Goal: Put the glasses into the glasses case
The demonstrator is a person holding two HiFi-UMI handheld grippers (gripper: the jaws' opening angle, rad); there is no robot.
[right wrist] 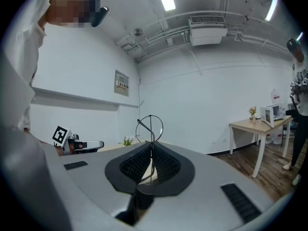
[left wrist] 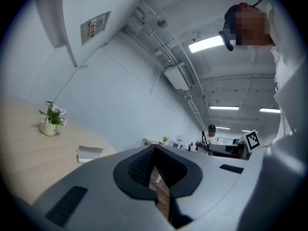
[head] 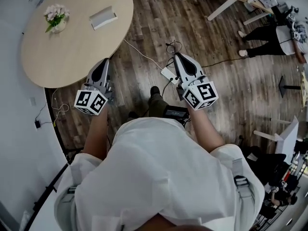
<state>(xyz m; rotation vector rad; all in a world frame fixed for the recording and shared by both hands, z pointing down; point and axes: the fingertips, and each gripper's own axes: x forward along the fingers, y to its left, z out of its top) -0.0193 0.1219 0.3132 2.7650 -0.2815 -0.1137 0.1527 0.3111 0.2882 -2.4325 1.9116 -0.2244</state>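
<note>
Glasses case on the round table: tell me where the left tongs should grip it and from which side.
Probably clamp the glasses case across its long sides, near the middle, coming down from above. It lies flat and oblong on the table, clear of the flower pot, so the narrow width suits the jaws. The left tongs are empty; the right tongs hold the glasses.
</note>
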